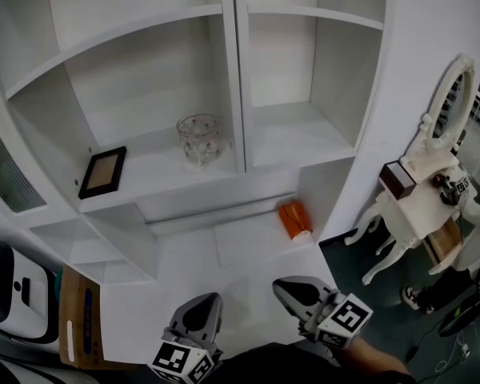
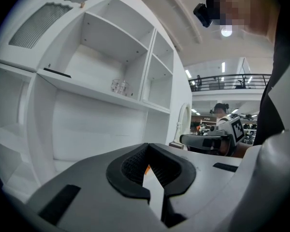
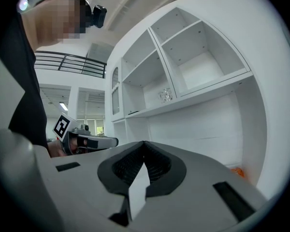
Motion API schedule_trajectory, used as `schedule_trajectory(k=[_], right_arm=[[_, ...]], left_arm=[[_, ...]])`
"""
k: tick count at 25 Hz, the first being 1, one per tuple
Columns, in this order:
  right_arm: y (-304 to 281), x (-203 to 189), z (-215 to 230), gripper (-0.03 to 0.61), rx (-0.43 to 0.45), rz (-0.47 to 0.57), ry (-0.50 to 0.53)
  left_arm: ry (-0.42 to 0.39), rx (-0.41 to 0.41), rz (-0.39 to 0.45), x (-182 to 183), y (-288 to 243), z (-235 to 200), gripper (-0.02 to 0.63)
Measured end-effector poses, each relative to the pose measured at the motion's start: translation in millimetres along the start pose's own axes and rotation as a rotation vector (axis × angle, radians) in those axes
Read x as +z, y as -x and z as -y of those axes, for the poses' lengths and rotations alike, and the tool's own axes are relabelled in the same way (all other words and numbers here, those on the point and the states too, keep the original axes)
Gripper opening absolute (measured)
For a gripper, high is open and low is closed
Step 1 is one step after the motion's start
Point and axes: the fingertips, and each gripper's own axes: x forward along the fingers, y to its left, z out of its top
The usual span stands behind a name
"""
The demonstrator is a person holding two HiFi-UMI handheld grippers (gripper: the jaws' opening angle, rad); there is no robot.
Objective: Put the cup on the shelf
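A clear glass cup (image 1: 198, 137) with small dots stands upright on the middle shelf (image 1: 168, 184) of the white cabinet, just left of the centre divider. It shows small in the left gripper view (image 2: 120, 86) and in the right gripper view (image 3: 165, 95). My left gripper (image 1: 204, 306) and right gripper (image 1: 292, 289) hang low in front of the cabinet, well short of the cup. Both are shut with nothing between their jaws, as the left gripper (image 2: 147, 146) and right gripper (image 3: 144, 143) views show.
A dark picture frame (image 1: 102, 172) lies on the same shelf to the cup's left. An orange object (image 1: 295, 217) sits on the lower ledge at right. A white vanity table with an oval mirror (image 1: 420, 190) stands right; a cardboard box (image 1: 80, 314) and white device (image 1: 12, 294) sit left.
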Motion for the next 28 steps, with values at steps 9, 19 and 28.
schedule_trajectory(k=[9, 19, 28], right_arm=[[-5.7, -1.1, -6.4, 0.015, 0.008, -0.001, 0.011], [-6.0, -6.1, -5.3, 0.015, -0.002, -0.023, 0.015], [-8.3, -7.0, -5.7, 0.015, 0.010, -0.012, 0.024]], left_arm=[[-0.012, 0.026, 0.002, -1.9, 9.9, -9.8, 0.011], [-0.022, 0.023, -0.009, -3.2, 9.5, -13.4, 0.011], [-0.017, 0.025, -0.012, -5.3, 7.9, -16.4, 0.011]])
